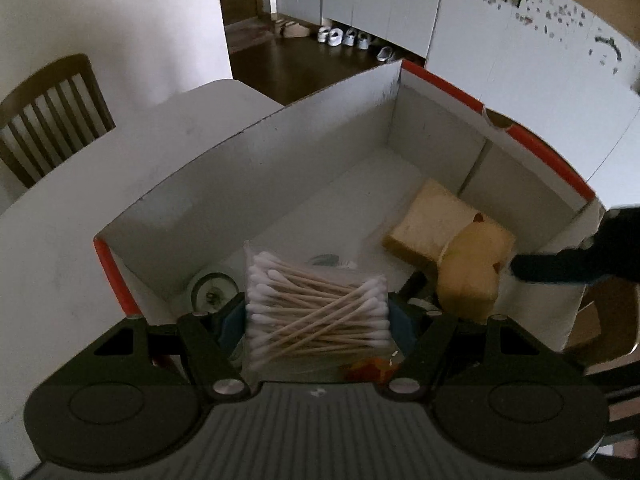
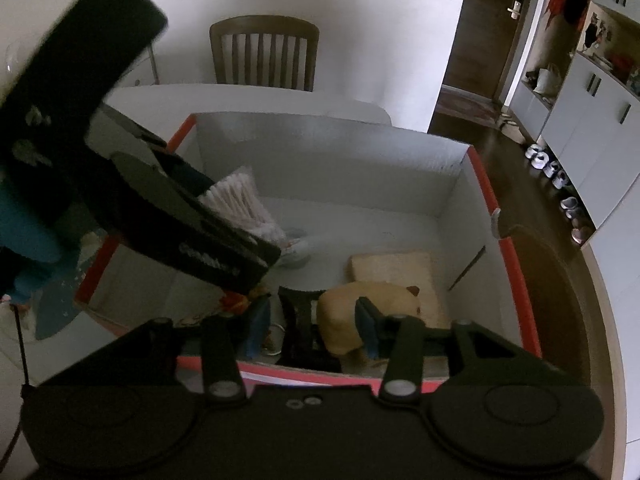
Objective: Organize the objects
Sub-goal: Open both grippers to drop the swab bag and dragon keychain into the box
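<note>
Your left gripper (image 1: 318, 312) is closed on a clear packet of cotton swabs (image 1: 316, 312), its blue pads pressing the packet from both sides, and it hangs over the near end of the open cardboard box (image 1: 248, 168) with the red rim. In the right wrist view the same packet (image 2: 244, 208) shows at about 10 o'clock from the box centre, above the box floor and not resting on it. Your right gripper (image 2: 316, 330) stands with its jaws partly apart over the near wall of the box; its right pad (image 2: 366, 328) lies against a yellow soft toy (image 2: 344, 316), but you cannot tell from these views if the toy is pinched. Behind the toy, toward 1 o'clock, lies a beige sponge-like block (image 2: 394, 270), touching it. A round metal lid (image 1: 212, 290) sits in the box corner at 9 o'clock from the swabs. The box stands on a white table (image 1: 60, 240), with a wooden chair (image 2: 264, 52) at 12 o'clock beyond it.
</note>
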A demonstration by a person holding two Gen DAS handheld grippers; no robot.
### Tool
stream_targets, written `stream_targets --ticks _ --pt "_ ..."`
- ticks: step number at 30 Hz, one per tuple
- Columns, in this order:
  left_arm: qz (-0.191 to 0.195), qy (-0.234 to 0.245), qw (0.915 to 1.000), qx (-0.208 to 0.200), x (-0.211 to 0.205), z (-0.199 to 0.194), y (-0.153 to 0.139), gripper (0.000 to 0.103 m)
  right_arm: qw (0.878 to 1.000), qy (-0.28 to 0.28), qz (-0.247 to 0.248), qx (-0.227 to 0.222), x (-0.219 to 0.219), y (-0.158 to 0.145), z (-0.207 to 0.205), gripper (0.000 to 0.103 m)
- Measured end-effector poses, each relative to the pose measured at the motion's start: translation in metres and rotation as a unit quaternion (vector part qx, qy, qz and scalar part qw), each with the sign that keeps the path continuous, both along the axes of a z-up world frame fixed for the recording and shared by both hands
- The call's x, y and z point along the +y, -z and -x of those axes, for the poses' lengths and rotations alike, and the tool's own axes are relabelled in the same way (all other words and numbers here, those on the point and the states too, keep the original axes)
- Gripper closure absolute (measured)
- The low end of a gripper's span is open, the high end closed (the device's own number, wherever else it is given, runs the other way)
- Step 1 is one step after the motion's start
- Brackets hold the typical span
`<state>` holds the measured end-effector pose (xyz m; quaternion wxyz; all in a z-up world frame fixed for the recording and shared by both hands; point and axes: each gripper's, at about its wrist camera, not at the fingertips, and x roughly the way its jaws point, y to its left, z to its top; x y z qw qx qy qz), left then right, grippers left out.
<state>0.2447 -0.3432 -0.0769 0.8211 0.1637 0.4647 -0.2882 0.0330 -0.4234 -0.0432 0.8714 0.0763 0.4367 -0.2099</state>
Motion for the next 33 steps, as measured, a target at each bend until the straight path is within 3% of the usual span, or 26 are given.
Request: stream_targets --ticks 5,8,14,18,33 --pt "-0.015 0.009 0.9998 -0.012 -0.001 0.004 0.0 0.03 1.0 0.003 0.009 -0.004 0.002 -0.014 0.006 0.051" --pt "-0.024 0.011 0.9993 -0.026 0.001 0.008 -0.002 0.022 1.0 0.003 0.01 -0.005 0.002 -0.02 0.009 0.044" --pt "0.015 0.003 0.9992 -0.036 0.015 0.014 -0.016 0.017 1.0 -0.003 0.022 -0.014 0.008 -0.033 0.017 0.04" --pt "0.044 0.0 0.9979 -0.047 0.031 0.025 -0.033 0.005 0.999 -0.009 0.027 -0.022 0.015 -0.043 0.02 0.04" --pt "0.139 -0.057 0.9861 -0.071 0.142 0.073 -0.087 0.005 0.997 -0.031 0.052 -0.042 0.063 -0.074 0.005 0.037"
